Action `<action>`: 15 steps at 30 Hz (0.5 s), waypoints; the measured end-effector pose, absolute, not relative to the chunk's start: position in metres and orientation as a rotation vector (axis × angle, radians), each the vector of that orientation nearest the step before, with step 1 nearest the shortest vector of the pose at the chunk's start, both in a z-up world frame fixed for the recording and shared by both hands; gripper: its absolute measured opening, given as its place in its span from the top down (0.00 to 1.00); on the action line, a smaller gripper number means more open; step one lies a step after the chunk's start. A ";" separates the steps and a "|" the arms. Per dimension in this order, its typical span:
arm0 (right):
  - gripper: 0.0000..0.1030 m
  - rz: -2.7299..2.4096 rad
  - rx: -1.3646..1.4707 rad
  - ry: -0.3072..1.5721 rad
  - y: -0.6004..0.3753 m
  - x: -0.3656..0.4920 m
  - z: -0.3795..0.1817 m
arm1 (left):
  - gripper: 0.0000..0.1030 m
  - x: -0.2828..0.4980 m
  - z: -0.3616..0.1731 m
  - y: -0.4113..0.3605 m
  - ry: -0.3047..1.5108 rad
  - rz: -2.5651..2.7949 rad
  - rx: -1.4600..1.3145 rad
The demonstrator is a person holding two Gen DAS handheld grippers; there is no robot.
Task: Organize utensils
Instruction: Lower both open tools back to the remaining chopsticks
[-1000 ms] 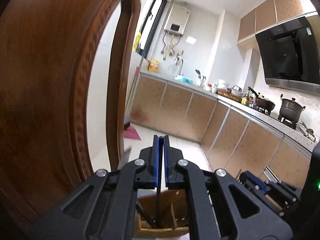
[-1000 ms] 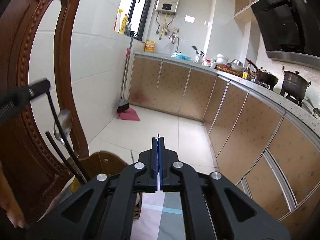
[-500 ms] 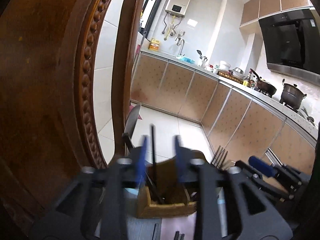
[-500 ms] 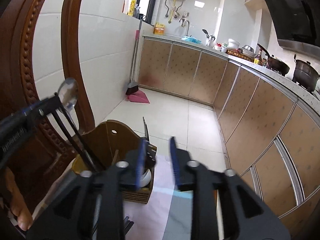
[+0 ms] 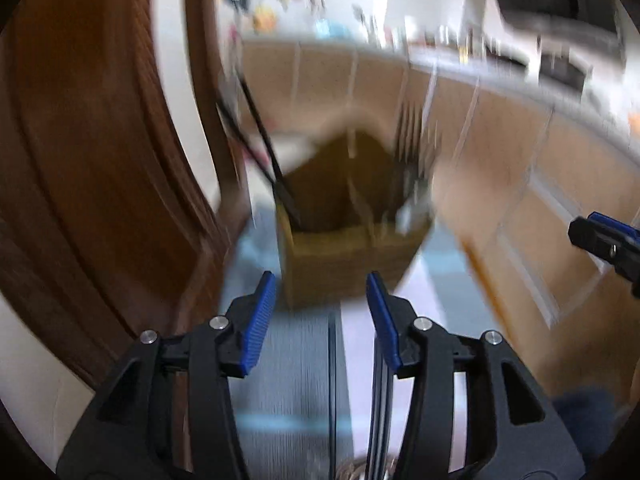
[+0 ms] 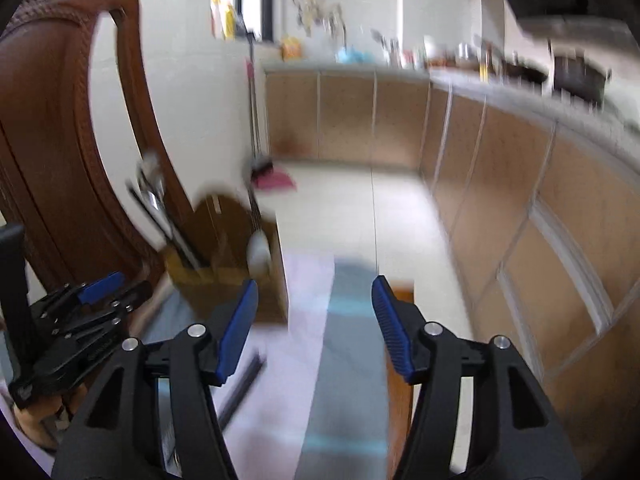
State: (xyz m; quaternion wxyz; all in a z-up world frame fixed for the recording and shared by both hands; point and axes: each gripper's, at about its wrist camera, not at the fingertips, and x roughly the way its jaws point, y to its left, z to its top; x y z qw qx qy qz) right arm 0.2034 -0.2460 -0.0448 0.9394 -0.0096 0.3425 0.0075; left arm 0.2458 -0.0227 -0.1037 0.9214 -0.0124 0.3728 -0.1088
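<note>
My left hand-held gripper [image 5: 321, 312] is opening, nothing between its pads; the wooden holder [image 5: 344, 256] stands just ahead on the desk [image 5: 288, 380], its forks [image 5: 412, 148] upright, tines up. My right hand-held gripper [image 6: 313, 320] is opening, empty, holder ahead-left.

Browns, blues and black

The wooden utensil holder [image 5: 348, 268] was tan; the tongs' pads [image 5: 260, 320] blue; the cloth [image 6: 312, 340] striped lilac and grey-blue.
</note>
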 end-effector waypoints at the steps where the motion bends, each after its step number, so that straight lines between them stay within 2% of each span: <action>1: 0.43 0.026 -0.017 0.769 -0.246 0.209 -0.066 | 0.55 0.251 -0.114 -0.026 0.819 -0.210 -0.003; 4: 0.44 0.077 0.021 0.946 -0.240 0.229 -0.123 | 0.54 0.259 -0.139 -0.025 0.932 -0.163 0.021; 6: 0.53 0.104 0.078 1.069 -0.238 0.250 -0.163 | 0.48 0.264 -0.152 -0.023 0.991 -0.141 0.021; 8: 0.54 0.097 0.126 1.145 -0.234 0.268 -0.188 | 0.46 0.268 -0.164 -0.019 1.040 -0.119 0.021; 15: 0.54 0.022 0.036 1.170 -0.200 0.304 -0.215 | 0.40 0.275 -0.182 -0.017 1.124 -0.090 0.034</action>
